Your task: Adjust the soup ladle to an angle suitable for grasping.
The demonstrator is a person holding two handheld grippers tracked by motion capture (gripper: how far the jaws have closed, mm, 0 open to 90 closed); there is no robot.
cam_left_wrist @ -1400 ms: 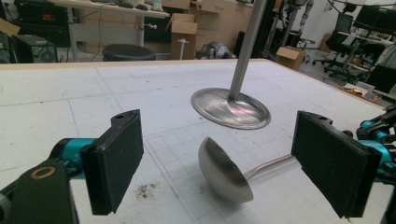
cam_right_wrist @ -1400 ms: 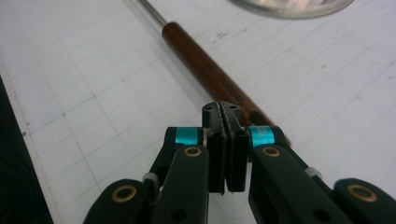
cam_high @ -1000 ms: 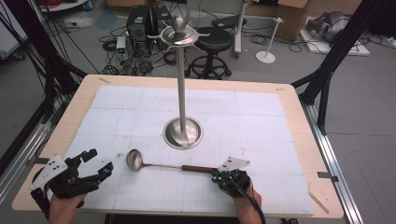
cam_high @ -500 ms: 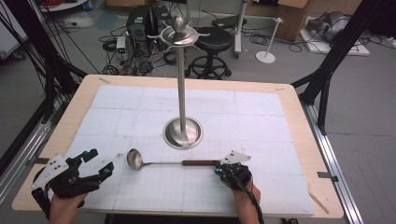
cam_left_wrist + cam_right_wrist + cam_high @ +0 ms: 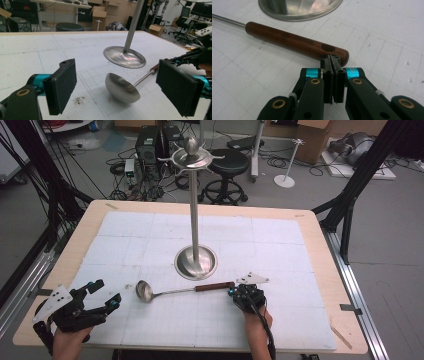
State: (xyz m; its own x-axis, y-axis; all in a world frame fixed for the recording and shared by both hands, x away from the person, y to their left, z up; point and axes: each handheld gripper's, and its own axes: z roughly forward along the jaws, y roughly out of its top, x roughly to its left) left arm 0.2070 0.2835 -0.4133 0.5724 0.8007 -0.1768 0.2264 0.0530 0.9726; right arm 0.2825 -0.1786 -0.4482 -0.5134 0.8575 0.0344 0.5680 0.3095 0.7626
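Lying on the white table (image 5: pixel 280 245) just before the stand's base (image 5: pixel 196 261), the ladle (image 5: pixel 165 292) has its wooden handle end right at the pressed-together, empty tips of the right gripper (image 5: pixel 333 59), which has slid closer since earlier; left gripper (image 5: pixel 104 295) gapes wide, unmoved.

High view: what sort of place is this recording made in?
Likely a lab or workshop: a gridded work table inside black frame struts, with cables and electronics on the floor and cardboard boxes behind.
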